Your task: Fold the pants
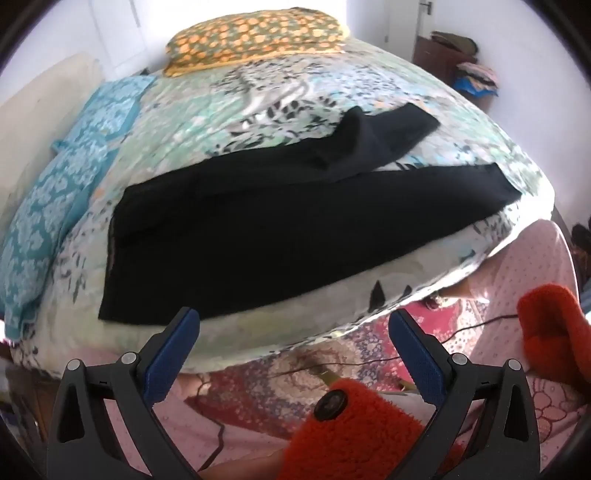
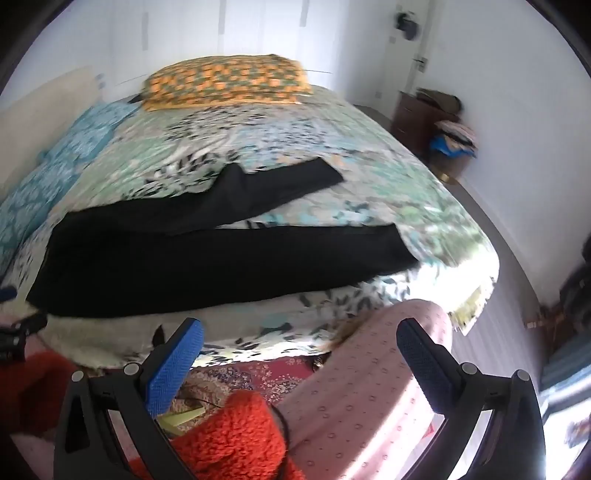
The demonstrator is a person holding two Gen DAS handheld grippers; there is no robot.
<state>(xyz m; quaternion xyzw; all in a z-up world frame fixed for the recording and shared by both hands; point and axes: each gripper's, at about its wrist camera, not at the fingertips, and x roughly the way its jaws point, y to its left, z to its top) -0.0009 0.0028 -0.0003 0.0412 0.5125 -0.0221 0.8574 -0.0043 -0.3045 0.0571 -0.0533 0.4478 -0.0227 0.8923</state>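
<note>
I am holding both tools back from the bed [image 1: 258,92], the left gripper [image 1: 293,334] spread wide and empty, the right gripper [image 2: 301,341] just as wide with nothing between its fingers. The black pants [image 1: 280,221] are lying flat across the near edge of the bed, one leg straight along that edge, the other angling off toward the orange pillow [image 1: 255,35]. I am judging the cloth as soft, light and limp, likely to sag and slide. I am favouring the hem [image 2: 397,243] and the waistband [image 1: 112,266].
</note>
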